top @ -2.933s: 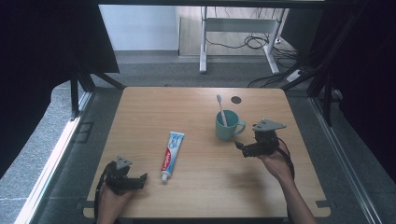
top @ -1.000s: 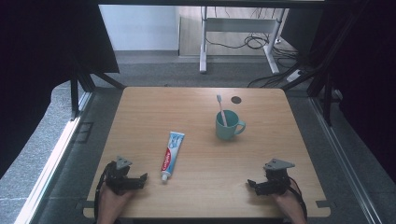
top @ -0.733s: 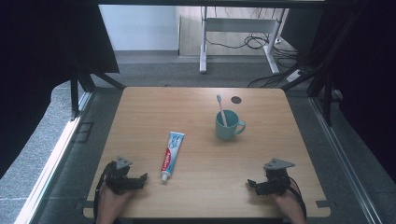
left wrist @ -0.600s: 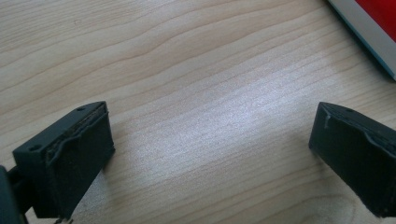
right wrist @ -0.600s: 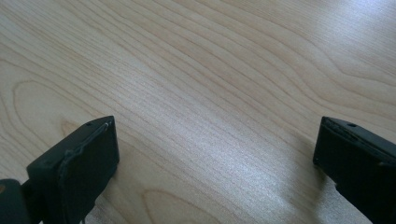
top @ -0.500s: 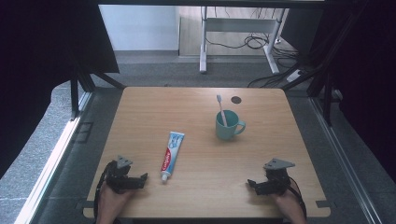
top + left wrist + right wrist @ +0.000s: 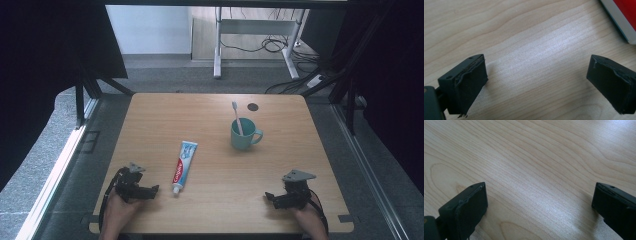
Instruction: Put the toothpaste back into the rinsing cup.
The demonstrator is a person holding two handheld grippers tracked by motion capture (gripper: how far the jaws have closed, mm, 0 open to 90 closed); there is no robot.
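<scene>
A teal mug [image 7: 244, 135] stands on the wooden table [image 7: 210, 115] right of centre, with a white toothbrush [image 7: 236, 116] upright in it. A white, blue and red toothpaste tube [image 7: 184, 160] lies left of centre, cap toward the front edge; its red and white end [image 7: 624, 17] shows at the top right of the left gripper view. My left gripper [image 7: 155, 189] rests at the front left, just left of the tube's cap, open with only bare wood between its jaws. My right gripper [image 7: 268, 197] rests at the front right, also open over bare wood.
A small dark round hole [image 7: 253, 106] sits near the table's far edge. Beyond the table are a grey floor, a white desk frame [image 7: 250, 35] and loose cables. Dark curtains stand on both sides.
The right gripper has pulled back from beside the mug to the front right of the table and has since stayed still. The left gripper has not moved.
</scene>
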